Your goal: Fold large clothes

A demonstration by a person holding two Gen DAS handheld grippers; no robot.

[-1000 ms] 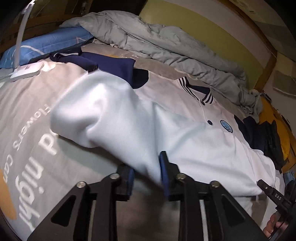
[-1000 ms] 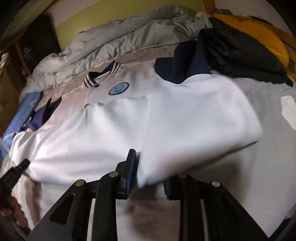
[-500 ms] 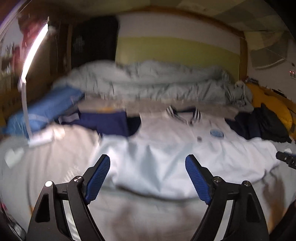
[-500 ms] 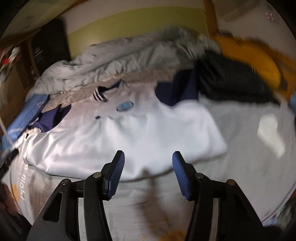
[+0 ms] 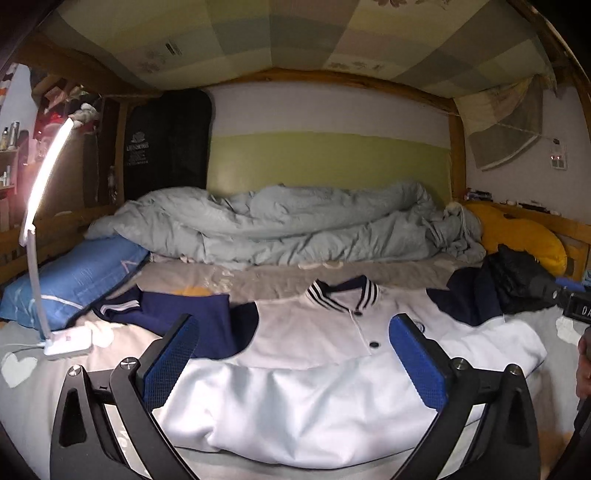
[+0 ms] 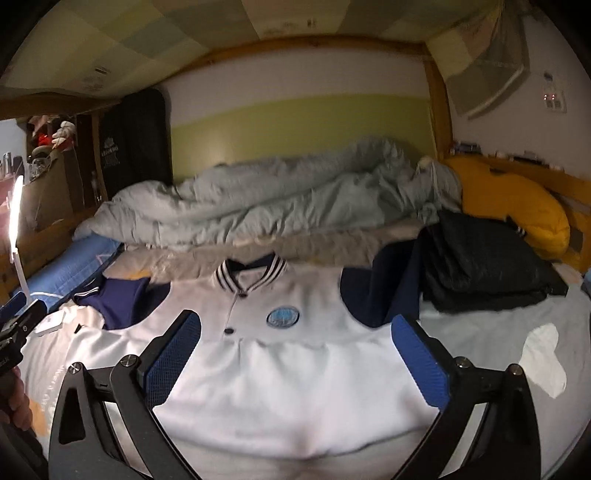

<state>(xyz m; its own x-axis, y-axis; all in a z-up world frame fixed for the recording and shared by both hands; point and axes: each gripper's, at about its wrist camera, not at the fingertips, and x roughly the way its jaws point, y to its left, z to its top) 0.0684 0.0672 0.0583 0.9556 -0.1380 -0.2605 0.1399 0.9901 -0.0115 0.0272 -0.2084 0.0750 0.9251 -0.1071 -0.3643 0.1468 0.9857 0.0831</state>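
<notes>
A: What do you count?
B: I see one white varsity jacket (image 5: 295,398) flat on the grey bedsheet (image 6: 491,336), hem folded up, two navy sleeves partly hidden. My left gripper (image 5: 295,363) and right gripper (image 6: 295,356) are both opening wide, pads touching nothing.
A: Room?
B: Bunk bed, rumpled duvet (image 5: 288,225), one lit lamp (image 5: 40,206).

Wooden bunk frame (image 5: 456,155), green-banded wall (image 5: 325,158), lit lamp (image 5: 44,177); what looks like patchwork cloth (image 5: 295,33) overhead.

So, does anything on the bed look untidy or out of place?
Yes. The navy sleeves of the white jacket lie spread sideways, unfolded. The grey duvet is heaped behind it, and black clothes are piled loosely beside it.
</notes>
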